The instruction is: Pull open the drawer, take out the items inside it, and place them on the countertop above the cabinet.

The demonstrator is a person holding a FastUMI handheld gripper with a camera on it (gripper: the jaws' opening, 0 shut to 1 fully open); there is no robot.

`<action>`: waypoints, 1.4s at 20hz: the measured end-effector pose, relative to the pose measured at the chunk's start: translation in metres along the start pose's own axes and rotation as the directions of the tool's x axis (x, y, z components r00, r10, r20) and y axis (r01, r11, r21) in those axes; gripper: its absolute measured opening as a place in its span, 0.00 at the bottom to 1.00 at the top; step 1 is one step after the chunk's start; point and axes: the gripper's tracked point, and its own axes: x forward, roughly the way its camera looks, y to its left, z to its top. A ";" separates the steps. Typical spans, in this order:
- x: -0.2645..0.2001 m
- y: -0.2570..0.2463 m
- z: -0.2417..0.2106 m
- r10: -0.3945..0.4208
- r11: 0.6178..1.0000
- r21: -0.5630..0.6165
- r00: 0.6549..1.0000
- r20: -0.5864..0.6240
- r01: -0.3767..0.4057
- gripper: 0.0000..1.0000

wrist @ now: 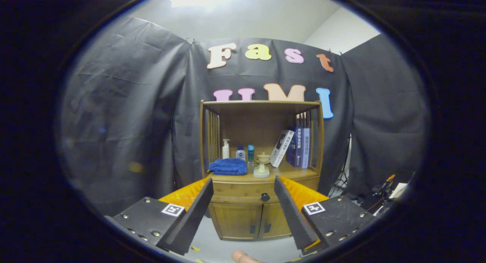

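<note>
The tongs are wide open and hold nothing. Their two fingers point at a wooden cabinet that stands ahead of them, well apart.

The drawer is shut. It sits in the gap between the two fingers, under the desk, which is the cabinet's top. One round dark knob is on the drawer's front, at about 3 o'clock from its middle. Below the drawer are two small doors, both shut.

On the desk there is one folded blue towel at 9 o'clock. Behind it stand three little bottles in a row. One small pale cup on a stand is in the middle. At 3 o'clock there are books: one leans and about two stand up straight. The books have writing on them, but it is too small to read.

Each finger's mount has one square black-and-white marker, so two in all.

A fingertip of a person shows at 6 o'clock, below the tongs.
</note>
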 end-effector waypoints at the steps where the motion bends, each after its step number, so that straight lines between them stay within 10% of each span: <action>1: -0.001 -0.006 0.001 -0.010 1.000 0.000 1.000 0.001 0.010 0.98; 28: -0.007 -0.028 -0.003 -0.027 0.998 0.053 0.999 -0.023 0.028 0.98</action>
